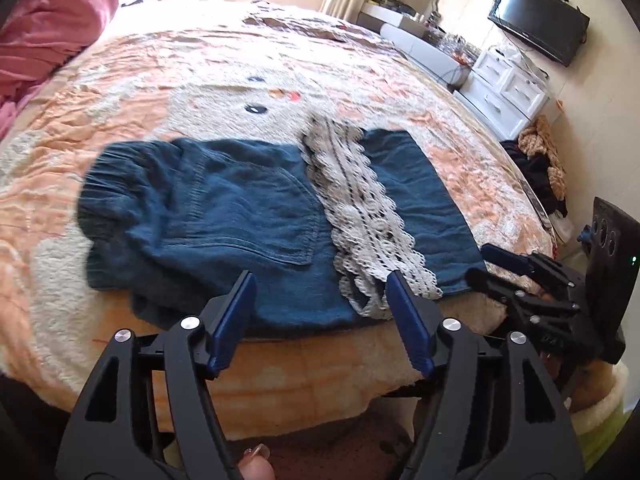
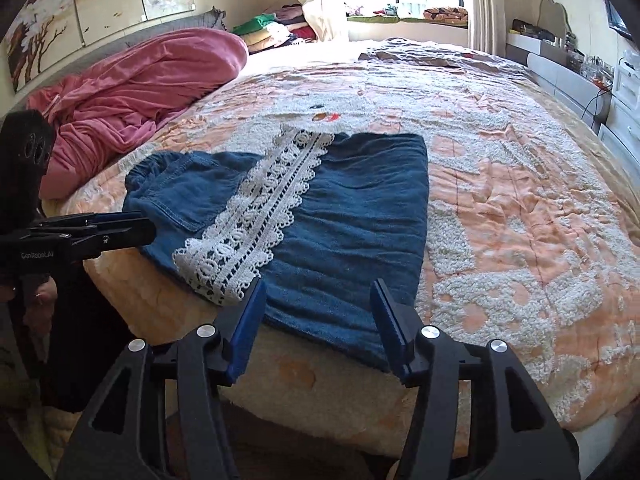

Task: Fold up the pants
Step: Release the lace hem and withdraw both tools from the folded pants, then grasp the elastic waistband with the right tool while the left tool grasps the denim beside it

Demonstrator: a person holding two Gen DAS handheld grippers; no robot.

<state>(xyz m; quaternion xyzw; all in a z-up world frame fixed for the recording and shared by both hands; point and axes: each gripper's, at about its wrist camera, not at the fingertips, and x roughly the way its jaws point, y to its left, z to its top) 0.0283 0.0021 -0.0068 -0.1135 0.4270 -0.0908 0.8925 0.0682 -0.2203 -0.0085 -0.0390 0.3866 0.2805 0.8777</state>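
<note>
Blue denim-like woven pants (image 1: 224,224), folded into a broad rectangle, lie flat near the front edge of the bed (image 1: 168,80). Elastic gathered waistband sits at the left end, a stitched patch pocket (image 1: 260,220) faces up. A white crocheted lace strip (image 1: 360,208), scalloped edges with openwork holes, runs diagonally across the folded cloth. The bed carries a peach and cream quilted blanket, crinkled, with fuzzy raised tufted patches. A pink rumpled soft blanket (image 2: 132,92) is heaped by the headboard. A black flat-screen TV (image 1: 540,20) hangs on the wall, above white drawers (image 1: 508,92).

Writing: "GenRobot.AI" in pale letters on the black body of the left claw, seen from the right wrist view.

Left claw (image 1: 322,292): black frame, blue ribbed pads, jaws released and apart, nothing between them, tips over the near edge of the pants by the lace end; contact cannot be told.

Right claw (image 2: 318,300): same build, jaws released and apart, grasping nothing, tips over the near pants edge right of the lace.
</note>
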